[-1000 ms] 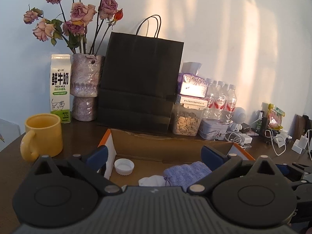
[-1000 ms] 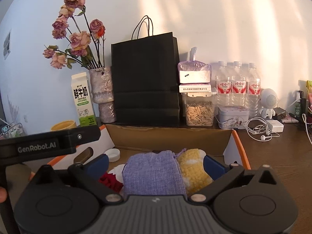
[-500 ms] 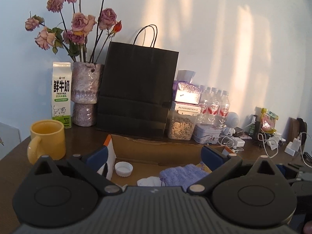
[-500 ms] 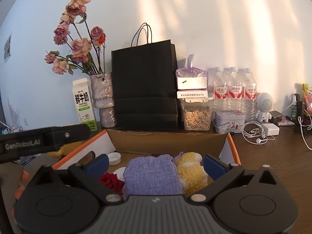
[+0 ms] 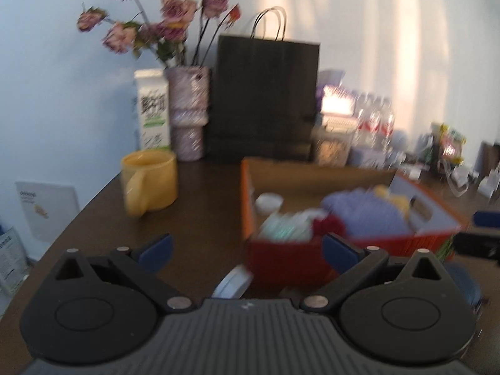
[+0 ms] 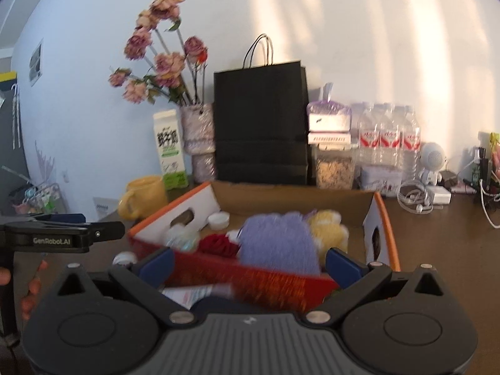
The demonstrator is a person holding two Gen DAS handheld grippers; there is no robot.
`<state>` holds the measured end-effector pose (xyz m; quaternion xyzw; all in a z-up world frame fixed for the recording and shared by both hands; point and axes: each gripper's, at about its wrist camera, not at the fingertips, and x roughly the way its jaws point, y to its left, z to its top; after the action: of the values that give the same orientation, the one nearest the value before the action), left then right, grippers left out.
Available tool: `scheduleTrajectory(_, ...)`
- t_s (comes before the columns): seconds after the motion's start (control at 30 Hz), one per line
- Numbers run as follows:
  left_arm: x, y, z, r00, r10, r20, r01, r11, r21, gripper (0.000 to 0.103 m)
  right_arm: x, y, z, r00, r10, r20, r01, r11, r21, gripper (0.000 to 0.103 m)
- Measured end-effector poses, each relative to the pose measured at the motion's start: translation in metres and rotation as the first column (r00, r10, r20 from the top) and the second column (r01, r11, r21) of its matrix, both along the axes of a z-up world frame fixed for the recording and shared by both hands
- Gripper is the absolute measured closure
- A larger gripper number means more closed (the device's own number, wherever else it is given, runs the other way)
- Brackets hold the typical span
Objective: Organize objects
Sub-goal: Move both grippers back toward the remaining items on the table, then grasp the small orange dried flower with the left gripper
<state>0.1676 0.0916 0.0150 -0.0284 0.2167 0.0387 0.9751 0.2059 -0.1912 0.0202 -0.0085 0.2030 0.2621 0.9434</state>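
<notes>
We see the box (image 6: 382, 218) on the dark wooden table (image 5: 193, 218): open cardboard with orange edges, a red front wall and white side flaps with handle slots. Inside lie a purple cloth (image 6: 278, 243), a yellow plush (image 6: 325, 228), a red item (image 6: 217, 245), a white cap (image 6: 218, 220) and something pale green (image 5: 284, 228), too blurred to name. Both views are smeared by motion.

Our left gripper (image 5: 247, 248) is spread wide and holds nothing; it hovers over the table to the left of the box's front corner, with a small white object (image 5: 232, 284) lying just below it. Our right gripper (image 6: 248, 262) is also wide apart and empty, in front of the box's red wall.

Behind the box, along the white sunlit wall (image 6: 359, 31), stand a yellow mug (image 5: 150, 181), a milk carton (image 5: 153, 112), a vase (image 5: 189, 115) of dried roses, a black bag (image 6: 261, 122), bottles (image 6: 387, 134) and a tangle of cables (image 6: 412, 197).
</notes>
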Motion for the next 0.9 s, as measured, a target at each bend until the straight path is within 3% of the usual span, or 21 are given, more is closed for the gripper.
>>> scheduleTrajectory(0.33, -0.029, 0.045, -0.035, 0.988, 0.08, -0.132, -0.077, 0.997, 0.026, 0.0, -0.041, 0.003, -0.02, 0.998, 0.023, -0.065, -0.027, 0.999, -0.046, 0.0)
scheduleTrajectory(0.67, -0.028, 0.047, -0.048, 0.983, 0.043, -0.178, -0.039, 0.999, 0.026, 0.0, -0.055, -0.006, -0.034, 0.994, -0.008, -0.107, 0.001, 0.998, -0.065, 0.0)
scheduleTrajectory(0.73, -0.026, 0.047, -0.05, 0.98, 0.044, -0.193, -0.04, 0.999, 0.024, 0.008, -0.056, -0.008, -0.035, 0.994, -0.015, -0.111, 0.007, 0.998, -0.068, 0.0)
scheduleTrajectory(0.83, -0.026, 0.048, -0.051, 0.979, 0.024, -0.204, -0.022, 1.0, 0.01, 0.03, -0.058, -0.011, -0.037, 0.993, -0.023, -0.116, 0.015, 0.997, -0.071, 0.0)
scheduleTrajectory(0.87, -0.026, 0.048, -0.051, 0.978, 0.013, -0.208, -0.014, 1.0, 0.0, 0.044, -0.058, -0.012, -0.038, 0.993, -0.024, -0.118, 0.016, 0.997, -0.071, 0.0)
scheduleTrajectory(0.9, -0.028, 0.048, -0.05, 0.98, 0.012, -0.199, -0.013, 1.0, 0.0, 0.066, -0.058, -0.012, -0.039, 0.992, -0.025, -0.121, 0.017, 0.997, -0.072, 0.0)
